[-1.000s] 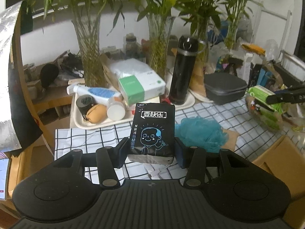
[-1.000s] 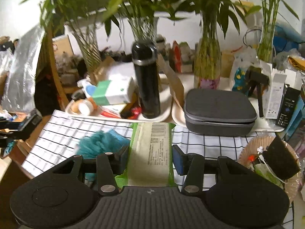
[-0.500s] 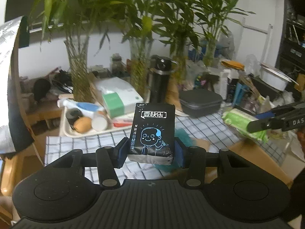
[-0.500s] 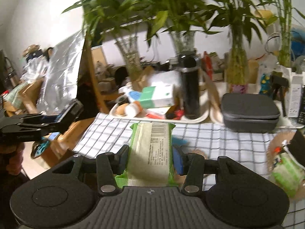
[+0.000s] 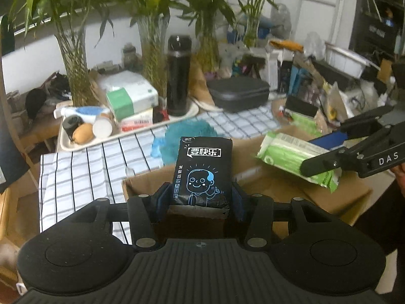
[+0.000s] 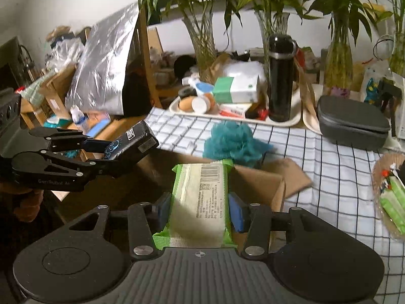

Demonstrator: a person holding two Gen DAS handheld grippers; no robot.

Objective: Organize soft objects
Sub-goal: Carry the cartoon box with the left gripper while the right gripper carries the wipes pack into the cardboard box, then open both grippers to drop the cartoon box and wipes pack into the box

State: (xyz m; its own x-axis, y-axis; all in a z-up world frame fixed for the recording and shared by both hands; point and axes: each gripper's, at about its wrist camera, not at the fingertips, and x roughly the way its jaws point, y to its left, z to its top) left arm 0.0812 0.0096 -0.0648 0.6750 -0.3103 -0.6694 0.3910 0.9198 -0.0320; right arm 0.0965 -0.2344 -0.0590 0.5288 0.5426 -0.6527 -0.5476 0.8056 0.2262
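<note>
Two soft packs in hand, one per gripper, both held over the open cardboard box (image 5: 265, 185) at the worktop's (image 5: 81, 167) near edge.

Left gripper (image 5: 200, 197): fingers (image 5: 162, 198) pinch the black tissue pack (image 5: 203, 171) by its lower sides; pack upright, cartoon face toward the camera. From the right wrist view it hangs above the box's left part, not yet lowered in.

Middle: teal bath pouf (image 5: 187, 136) sits on the checked cloth just behind the box's far flap, untouched. Judged the next soft item to collect.

Right gripper (image 6: 200, 211): fingers (image 6: 235, 212) pressed against both long sides of the green wipes pack (image 6: 200, 202), barcode side up, lying along the fingers. It hovers above the box's right part.

Far right: more green packets (image 6: 392, 202) lie in a shallow woven dish at the worktop's edge; cannot tell if they belong to the job.

Progress, my estimate: early to middle. Cannot see anything inside the box. Both packs await release; pouf remains.
</note>
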